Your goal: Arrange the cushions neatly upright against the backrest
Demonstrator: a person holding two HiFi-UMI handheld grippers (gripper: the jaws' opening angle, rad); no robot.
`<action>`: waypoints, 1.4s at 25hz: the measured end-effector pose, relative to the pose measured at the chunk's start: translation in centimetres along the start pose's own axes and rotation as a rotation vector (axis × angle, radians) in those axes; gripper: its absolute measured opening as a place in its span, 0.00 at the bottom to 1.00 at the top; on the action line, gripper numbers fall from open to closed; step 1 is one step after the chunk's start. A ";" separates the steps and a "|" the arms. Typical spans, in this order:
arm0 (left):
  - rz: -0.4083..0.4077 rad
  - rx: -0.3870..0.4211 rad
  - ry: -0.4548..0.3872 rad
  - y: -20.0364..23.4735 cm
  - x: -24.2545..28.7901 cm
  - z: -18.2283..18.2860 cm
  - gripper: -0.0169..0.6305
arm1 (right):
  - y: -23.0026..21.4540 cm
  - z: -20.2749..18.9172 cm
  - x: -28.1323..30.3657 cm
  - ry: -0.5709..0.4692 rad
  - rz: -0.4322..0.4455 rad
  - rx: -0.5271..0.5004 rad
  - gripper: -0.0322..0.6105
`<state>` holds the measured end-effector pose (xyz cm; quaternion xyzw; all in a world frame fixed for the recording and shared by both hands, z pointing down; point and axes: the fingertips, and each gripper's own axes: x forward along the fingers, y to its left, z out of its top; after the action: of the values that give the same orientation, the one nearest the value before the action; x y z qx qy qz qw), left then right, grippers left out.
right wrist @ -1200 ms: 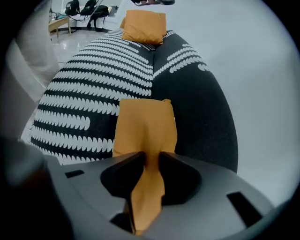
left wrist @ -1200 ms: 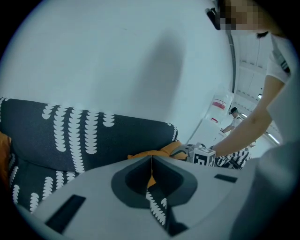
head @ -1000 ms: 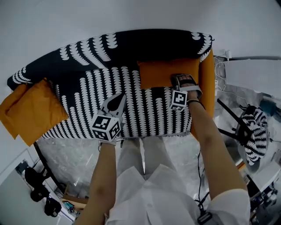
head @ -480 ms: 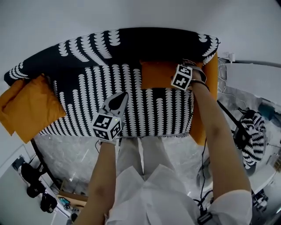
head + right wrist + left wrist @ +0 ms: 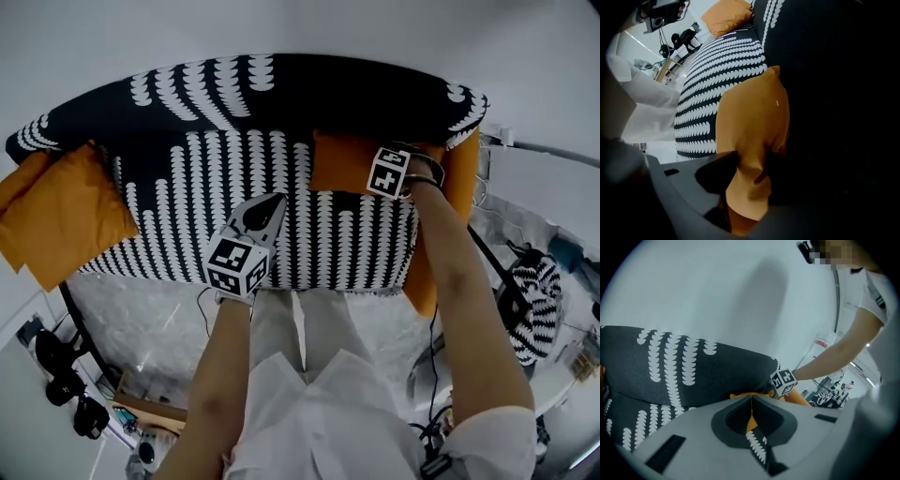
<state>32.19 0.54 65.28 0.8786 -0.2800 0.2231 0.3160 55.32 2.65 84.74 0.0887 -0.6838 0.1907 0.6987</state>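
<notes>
Right gripper (image 5: 751, 165) has just been closing its jaws and now pinches an edge of the orange cushion (image 5: 342, 161), which stands against the backrest (image 5: 281, 94) at upper right. Left gripper (image 5: 267, 208) hovers mid-frame, closed and empty. The second orange cushion (image 5: 66, 211), slumped over the sofa's left end, looks not yet arranged.

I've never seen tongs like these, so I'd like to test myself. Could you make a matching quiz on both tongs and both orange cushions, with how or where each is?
Things: 1 left tongs; 2 right tongs; 3 left cushion; 4 right cushion.
States: A against the backrest; B shut, empty; C at the far left end; D cushion fabric between them.
Pairs: 1-B; 2-D; 3-C; 4-A.
The right tongs have just been closing on the right cushion.
</notes>
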 end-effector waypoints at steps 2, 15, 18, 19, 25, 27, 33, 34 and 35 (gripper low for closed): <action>-0.004 0.001 -0.007 -0.3 0.0 0.4 0.05 | 0.1 -0.2 -1.1 -0.026 -0.066 0.003 0.33; -0.017 0.017 -0.020 -1.7 -0.1 1.7 0.05 | -1.1 1.8 -2.3 0.020 -0.444 -0.078 0.30; -0.012 0.012 -0.020 -1.5 -0.2 1.3 0.05 | -2.0 1.9 -1.3 0.049 -0.447 -0.011 0.29; -0.009 0.008 -0.021 -1.4 -0.4 1.2 0.05 | -2.1 1.9 -1.5 0.030 -0.425 0.025 0.31; 0.006 -0.006 -0.031 -1.2 -1.4 1.6 0.05 | -1.5 1.2 -4.3 -0.102 -0.342 0.172 0.36; 0.012 -0.001 -0.042 -1.2 -1.7 2.4 0.05 | -1.8 1.0 -6.1 -0.163 -0.331 0.258 0.36; 0.037 0.027 -0.072 -1.2 -4.1 5.2 0.05 | -1.5 0.4 -13.5 -0.406 -0.273 0.622 0.37; 0.043 0.031 -0.079 -1.2 -4.8 5.8 0.05 | -1.2 0.3 -14.9 -0.442 -0.265 0.662 0.36; 0.050 0.035 -0.086 -1.2 -5.6 6.4 0.05 | -0.8 0.2 -16.4 -0.484 -0.258 0.703 0.36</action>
<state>30.15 -1.06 57.07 0.8855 -0.3113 0.1979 0.2825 55.63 -0.57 68.62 0.4477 -0.7046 0.2964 0.4639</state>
